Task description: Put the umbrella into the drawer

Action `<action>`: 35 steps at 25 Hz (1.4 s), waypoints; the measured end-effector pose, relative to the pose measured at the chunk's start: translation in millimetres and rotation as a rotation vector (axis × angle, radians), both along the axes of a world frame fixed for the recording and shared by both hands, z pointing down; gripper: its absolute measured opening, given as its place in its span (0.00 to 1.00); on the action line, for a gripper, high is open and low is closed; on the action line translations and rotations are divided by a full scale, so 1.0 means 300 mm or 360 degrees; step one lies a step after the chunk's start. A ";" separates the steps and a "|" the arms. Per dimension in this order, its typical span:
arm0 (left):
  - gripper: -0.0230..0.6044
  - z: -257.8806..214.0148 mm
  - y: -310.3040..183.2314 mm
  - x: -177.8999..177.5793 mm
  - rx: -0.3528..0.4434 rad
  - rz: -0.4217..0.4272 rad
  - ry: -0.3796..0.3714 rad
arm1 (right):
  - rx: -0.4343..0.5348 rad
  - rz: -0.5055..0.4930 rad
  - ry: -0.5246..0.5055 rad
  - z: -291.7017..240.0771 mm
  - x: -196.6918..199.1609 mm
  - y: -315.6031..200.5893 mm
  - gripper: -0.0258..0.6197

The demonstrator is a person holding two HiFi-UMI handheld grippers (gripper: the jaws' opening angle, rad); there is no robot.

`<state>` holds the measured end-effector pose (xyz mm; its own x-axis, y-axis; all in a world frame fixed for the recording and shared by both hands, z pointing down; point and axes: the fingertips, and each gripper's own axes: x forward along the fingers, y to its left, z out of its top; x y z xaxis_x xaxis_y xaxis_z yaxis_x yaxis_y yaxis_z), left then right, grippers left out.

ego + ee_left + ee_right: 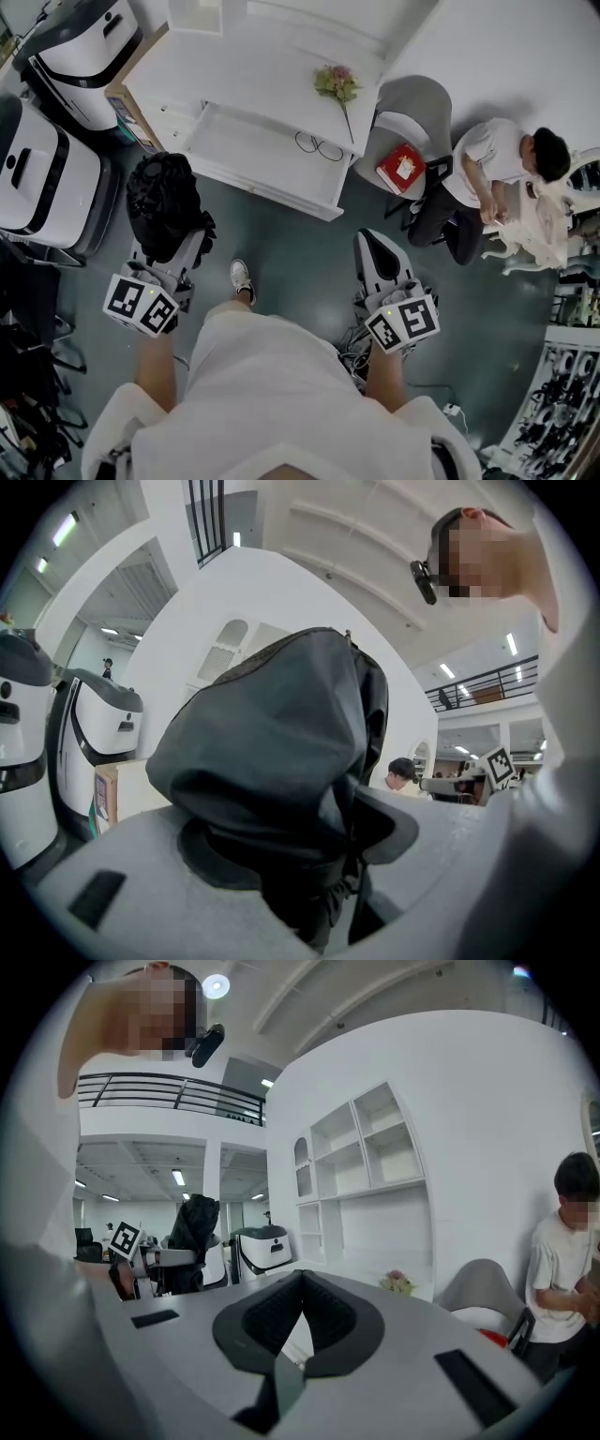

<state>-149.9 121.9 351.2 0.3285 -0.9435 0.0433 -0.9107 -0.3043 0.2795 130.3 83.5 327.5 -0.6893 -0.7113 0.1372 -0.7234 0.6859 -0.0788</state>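
A folded black umbrella (165, 200) is clamped in my left gripper (174, 232), which is shut on it and holds it over the floor, in front of the desk's left part. In the left gripper view the umbrella's dark fabric (281, 733) bulges up between the grey jaws and fills the middle; my left gripper (314, 864) is mostly hidden by it. The white drawer (234, 141) stands pulled out of the white desk (262, 66), just beyond the umbrella. My right gripper (377, 242) (300, 1283) is shut on nothing, its pads meeting at the tips, to the drawer's right.
A black looped cord (319, 147) lies at the drawer's right end. Flowers (336, 82) rest on the desk. A grey chair (412, 103) with a red box (401, 169) and a seated person (487, 178) are at right. White machines (37, 178) stand left.
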 end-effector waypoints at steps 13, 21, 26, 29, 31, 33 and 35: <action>0.46 0.099 -0.365 -0.101 -0.0149 0.0283 0.0133 | -0.0078 0.0095 0.0036 -0.008 -0.264 -0.278 0.04; 0.46 0.134 -0.422 -0.027 -0.0224 0.0342 0.0142 | -0.0096 0.0136 0.0040 0.002 -0.213 -0.363 0.04; 0.46 0.110 -0.490 0.003 -0.0203 0.0275 0.0096 | -0.0066 0.0083 0.0000 -0.005 -0.172 -0.459 0.04; 0.46 0.081 -0.524 0.037 -0.0192 0.0240 0.0085 | -0.0036 0.0053 -0.0026 -0.030 -0.137 -0.524 0.04; 0.46 0.061 -0.549 0.059 -0.0180 0.0231 0.0044 | -0.0016 0.0036 -0.0052 -0.044 -0.120 -0.569 0.04; 0.46 0.047 -0.572 0.077 -0.0171 0.0218 0.0002 | -0.0020 0.0021 -0.0080 -0.041 -0.107 -0.609 0.04; 0.46 0.046 -0.596 0.091 -0.0180 0.0206 -0.0008 | -0.0032 0.0003 -0.0095 -0.030 -0.095 -0.645 0.04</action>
<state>-122.6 -56.9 365.1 0.4463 -0.8825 0.1485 -0.8674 -0.3858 0.3143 101.7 -109.8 318.5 -0.6955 -0.7100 0.1103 -0.7182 0.6825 -0.1356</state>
